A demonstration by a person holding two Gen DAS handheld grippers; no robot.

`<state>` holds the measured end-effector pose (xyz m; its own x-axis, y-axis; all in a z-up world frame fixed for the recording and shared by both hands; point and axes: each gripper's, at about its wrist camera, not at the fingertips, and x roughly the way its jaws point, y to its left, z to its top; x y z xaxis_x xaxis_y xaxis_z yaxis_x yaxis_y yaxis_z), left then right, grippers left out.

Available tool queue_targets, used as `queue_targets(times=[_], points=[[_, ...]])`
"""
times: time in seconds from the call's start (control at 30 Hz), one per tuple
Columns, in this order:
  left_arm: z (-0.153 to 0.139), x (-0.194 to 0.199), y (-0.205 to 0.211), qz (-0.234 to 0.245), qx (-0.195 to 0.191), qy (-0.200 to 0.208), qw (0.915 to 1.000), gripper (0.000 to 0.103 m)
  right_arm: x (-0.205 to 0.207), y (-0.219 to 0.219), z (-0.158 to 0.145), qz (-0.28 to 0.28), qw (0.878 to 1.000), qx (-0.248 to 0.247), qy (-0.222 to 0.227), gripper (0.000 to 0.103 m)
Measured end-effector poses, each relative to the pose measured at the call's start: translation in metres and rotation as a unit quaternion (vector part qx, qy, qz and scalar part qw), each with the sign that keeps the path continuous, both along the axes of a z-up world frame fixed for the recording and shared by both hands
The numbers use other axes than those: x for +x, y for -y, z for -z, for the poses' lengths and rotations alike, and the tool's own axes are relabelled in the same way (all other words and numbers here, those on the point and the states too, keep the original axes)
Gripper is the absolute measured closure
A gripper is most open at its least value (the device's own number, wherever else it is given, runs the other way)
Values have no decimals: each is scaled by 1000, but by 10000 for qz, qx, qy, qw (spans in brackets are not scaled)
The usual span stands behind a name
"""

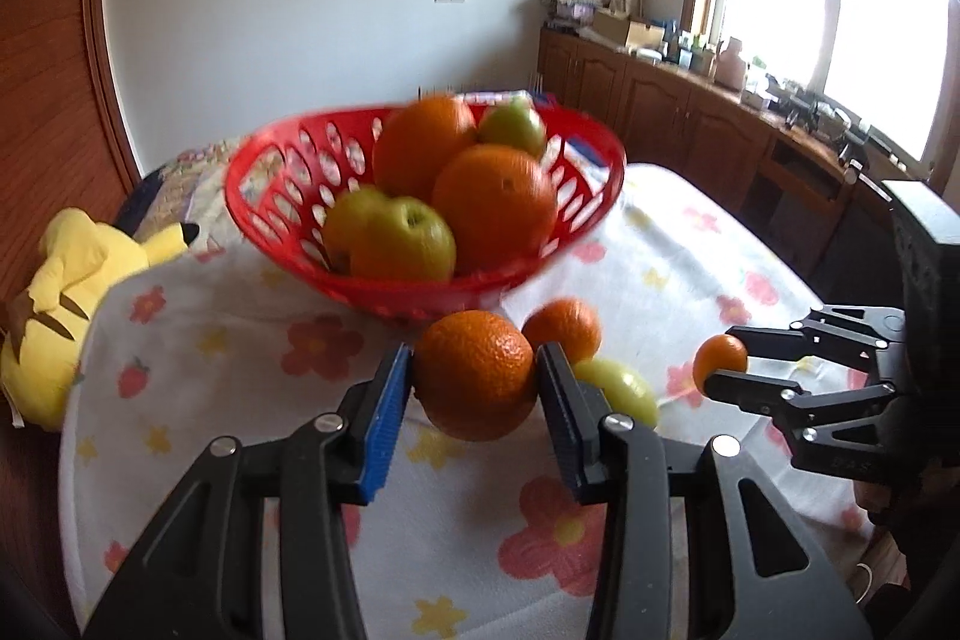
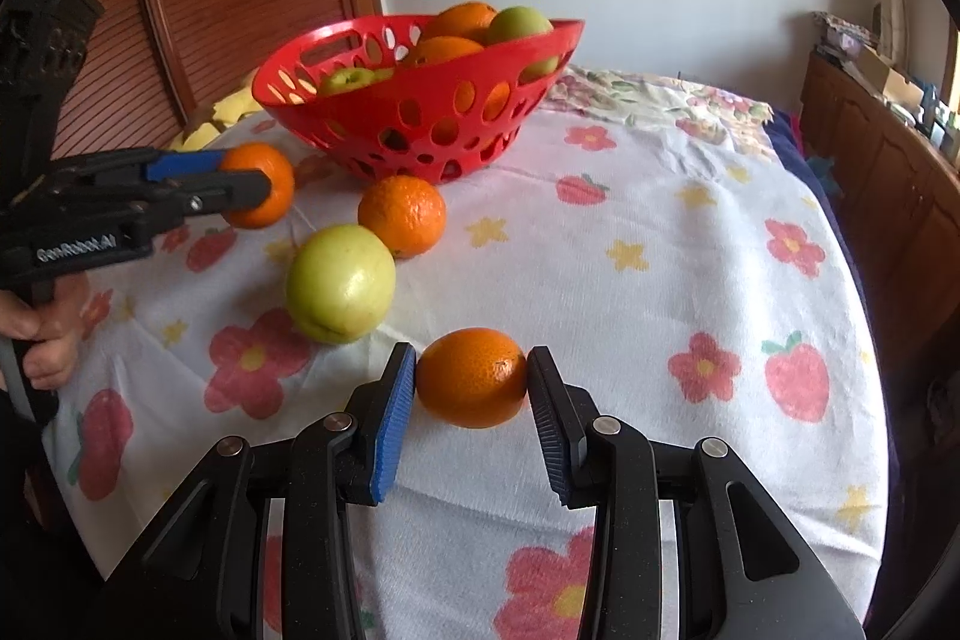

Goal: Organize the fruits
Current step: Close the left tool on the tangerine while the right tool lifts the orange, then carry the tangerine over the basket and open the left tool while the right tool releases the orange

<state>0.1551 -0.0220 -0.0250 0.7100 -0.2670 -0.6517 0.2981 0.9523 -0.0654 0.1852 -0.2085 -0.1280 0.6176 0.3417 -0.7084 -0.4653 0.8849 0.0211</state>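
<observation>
Gripping an orange point(image 2: 472, 377) at the near edge of the flowered cloth point(image 2: 660, 250), the right gripper point(image 2: 471, 379) has both pads pressed on the fruit. To its left, the left gripper point(image 1: 474, 376) clamps a second orange point(image 1: 474, 374) the same way — raised clear of the cloth. Beyond them lie a green apple point(image 2: 340, 283) and a loose orange point(image 2: 402, 215), touching. Farthest back sits the red basket point(image 2: 384, 111), holding oranges and apples.

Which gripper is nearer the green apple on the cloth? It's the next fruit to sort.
About equal; maybe the right. The right gripper, shut on an orange, sits just beside the green apple. The left gripper, holding another orange, is just beyond it, toward the basket.
</observation>
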Motion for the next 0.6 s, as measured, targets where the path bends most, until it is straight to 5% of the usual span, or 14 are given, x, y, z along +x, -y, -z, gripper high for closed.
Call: queue_targets(times=[0.27,0.6], points=[[-42,9,-15,-105,-23,507,9987,61,19,2,-50,-39,9985,14,552,65],[-42,47,-33,-336,47,565,9978,61,57,-13,-96,-198,9936,47,1110,65]])
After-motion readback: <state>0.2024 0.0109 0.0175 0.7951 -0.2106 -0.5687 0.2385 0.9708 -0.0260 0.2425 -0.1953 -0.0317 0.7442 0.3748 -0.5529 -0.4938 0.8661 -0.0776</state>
